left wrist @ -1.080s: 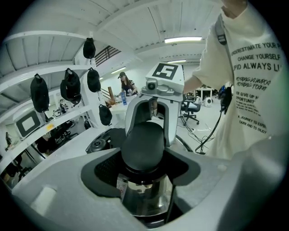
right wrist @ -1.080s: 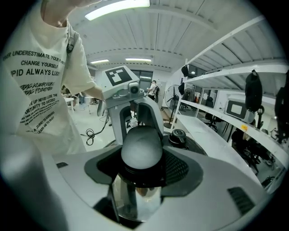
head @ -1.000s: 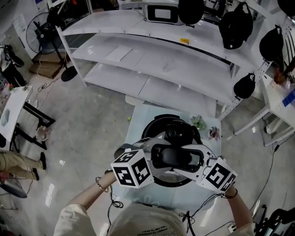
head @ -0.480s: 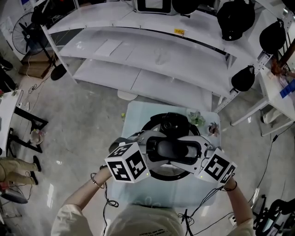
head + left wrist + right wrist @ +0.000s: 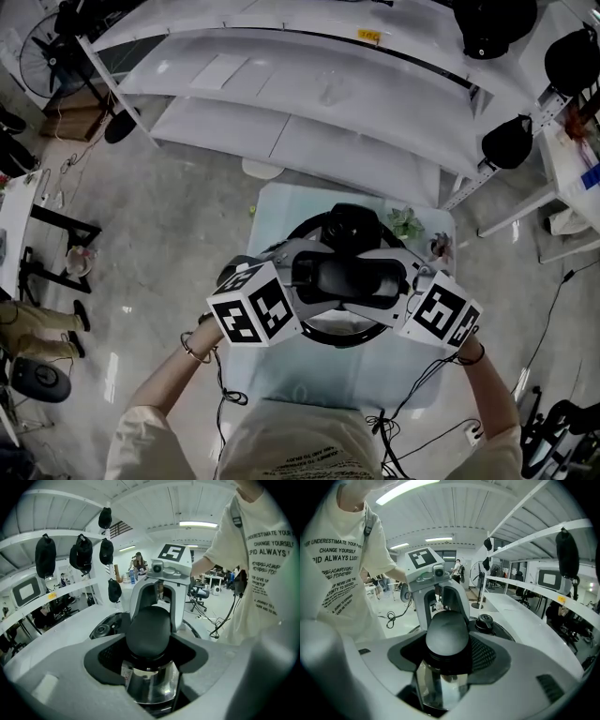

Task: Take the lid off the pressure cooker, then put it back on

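**Both my grippers clamped on the lid handle, lid over the cooker**

My left gripper (image 5: pixel 150 654) has its jaws spread wide and pressing on one rounded black end of the lid handle (image 5: pixel 149 631). My right gripper (image 5: pixel 446 654) does the same on the other end. Each gripper view shows the opposite gripper facing it along the handle, so I hold the bar from both ends at once. Beneath the handle end sits a polished steel part (image 5: pixel 150 684) that I cannot identify.

The dark lid (image 5: pixel 115 620) spreads out around the handle, and its round steam valve (image 5: pixel 486 620) stands just beside the bar on the far side from me. From the head view the lid lies squarely over the black pressure cooker (image 5: pixel 349 335), which stands on a small glass table (image 5: pixel 281 375) in front of the white shelving (image 5: pixel 309 112).

I cannot tell whether the lid is seated on the rim or held just clear of it. My judgement is that this is the lid-handling step itself, with the grip already made.

Whichever way the lid goes next, both ends must travel together and stay level. A tilt would catch the lid on the rim. If it is going back on, it must be centred over the pot before it comes down.
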Tool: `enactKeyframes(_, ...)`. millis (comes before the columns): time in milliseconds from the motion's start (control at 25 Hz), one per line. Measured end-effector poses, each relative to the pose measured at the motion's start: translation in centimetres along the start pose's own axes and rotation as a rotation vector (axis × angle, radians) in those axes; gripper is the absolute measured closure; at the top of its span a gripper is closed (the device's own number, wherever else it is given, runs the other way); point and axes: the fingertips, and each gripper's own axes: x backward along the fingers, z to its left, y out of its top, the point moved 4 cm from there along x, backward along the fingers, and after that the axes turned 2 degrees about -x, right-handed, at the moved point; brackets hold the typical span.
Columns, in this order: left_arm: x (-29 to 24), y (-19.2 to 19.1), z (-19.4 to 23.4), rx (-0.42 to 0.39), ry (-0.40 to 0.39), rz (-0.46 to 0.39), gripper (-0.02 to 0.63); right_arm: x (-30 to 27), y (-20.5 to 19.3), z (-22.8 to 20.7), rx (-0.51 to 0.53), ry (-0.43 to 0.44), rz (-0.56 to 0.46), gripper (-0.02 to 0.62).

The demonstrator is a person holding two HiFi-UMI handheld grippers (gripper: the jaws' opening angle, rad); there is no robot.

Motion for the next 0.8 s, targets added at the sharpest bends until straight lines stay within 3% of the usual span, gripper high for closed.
enactKeyframes(800,-1.3,-1.0,0.7,0.062,-0.039,0.024,0.316,-0.8,-1.4,-1.0,-0.069,0.067,-0.012,0.32)
